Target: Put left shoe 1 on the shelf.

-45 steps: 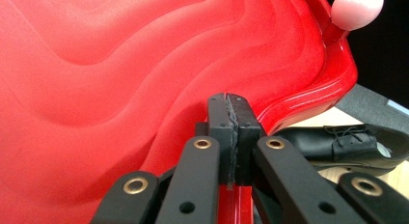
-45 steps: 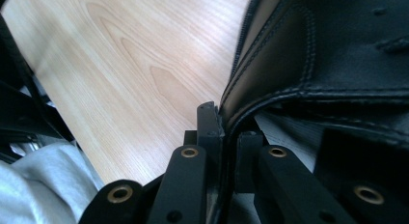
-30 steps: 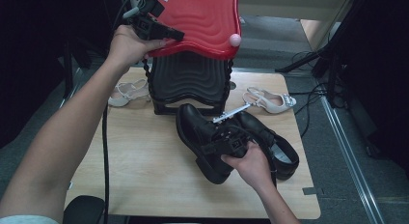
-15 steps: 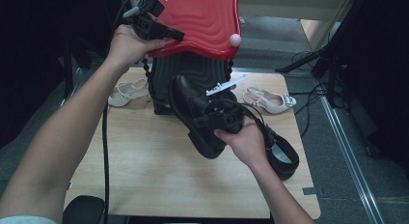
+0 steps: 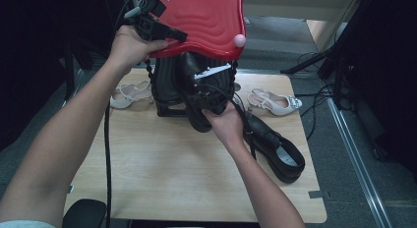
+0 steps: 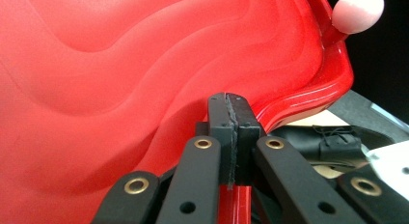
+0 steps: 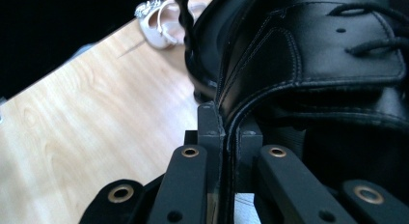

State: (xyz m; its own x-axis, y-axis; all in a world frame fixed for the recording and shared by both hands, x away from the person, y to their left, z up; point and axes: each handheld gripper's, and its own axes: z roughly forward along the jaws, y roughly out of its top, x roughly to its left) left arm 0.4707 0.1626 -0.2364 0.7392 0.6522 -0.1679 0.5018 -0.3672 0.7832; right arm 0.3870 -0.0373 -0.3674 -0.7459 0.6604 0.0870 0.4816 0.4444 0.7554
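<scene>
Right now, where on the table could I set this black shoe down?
The near half of the table is bare wood. The back is crowded: black bin at centre, a white sandal to its left, another white sandal and the second black shoe to the right.

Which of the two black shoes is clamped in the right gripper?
The lifted black shoe, held up at the black bin under the red lid; the right gripper pinches its collar. The other black shoe lies on the table.
</scene>
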